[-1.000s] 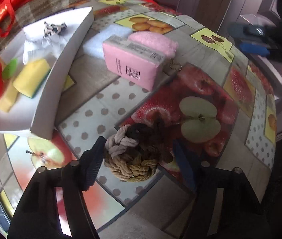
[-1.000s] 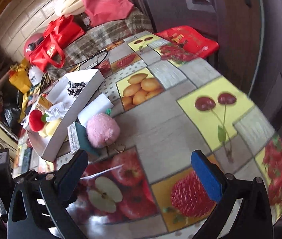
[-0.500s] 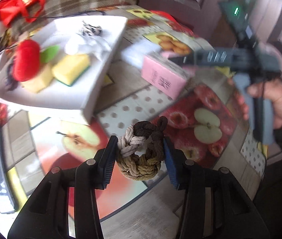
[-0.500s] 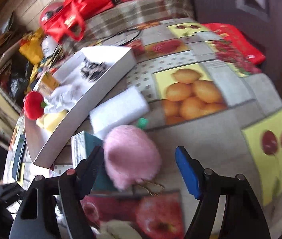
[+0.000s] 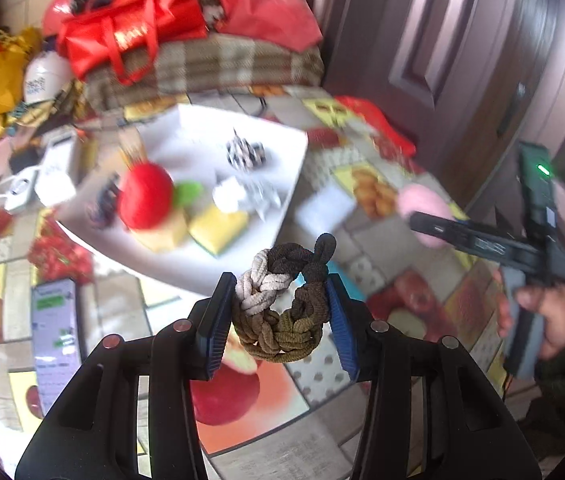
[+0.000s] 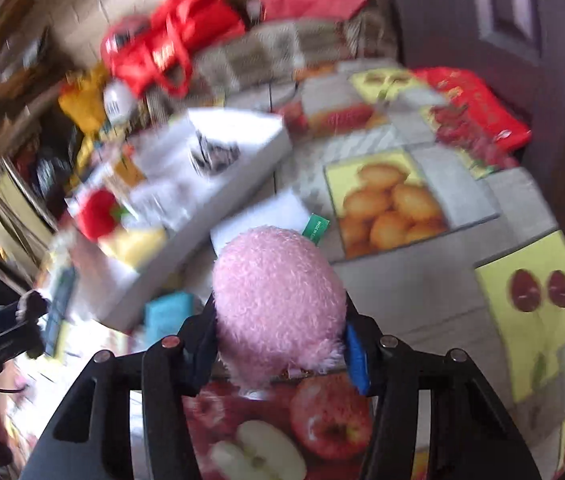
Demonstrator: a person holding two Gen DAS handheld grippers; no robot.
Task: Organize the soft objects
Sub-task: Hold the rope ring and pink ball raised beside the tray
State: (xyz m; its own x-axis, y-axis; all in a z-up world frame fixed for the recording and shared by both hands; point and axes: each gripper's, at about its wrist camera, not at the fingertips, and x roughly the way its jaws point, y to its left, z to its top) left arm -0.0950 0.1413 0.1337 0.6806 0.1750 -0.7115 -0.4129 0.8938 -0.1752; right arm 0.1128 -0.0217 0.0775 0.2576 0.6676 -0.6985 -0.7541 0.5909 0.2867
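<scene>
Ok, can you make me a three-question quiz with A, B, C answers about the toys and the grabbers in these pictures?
1. Where is the red plush toy?
A in the white box
B on the floor
C in a gripper

2. What colour is the fluffy ball?
A blue
B pink
C green

3. What is the left hand-held gripper doing?
A standing open and empty
B squeezing the rope knot
C holding a sponge

Answers:
A, the red plush toy lies in the white box.
B, the fluffy ball is pink.
B, the left hand-held gripper clamps the rope knot.

A fruit-print worktop (image 6: 410, 280) carries a white box (image 6: 218, 184) toward its far left, a white foam block (image 6: 262, 220) just beside it, and a phone (image 5: 52, 336) near the left edge.
</scene>
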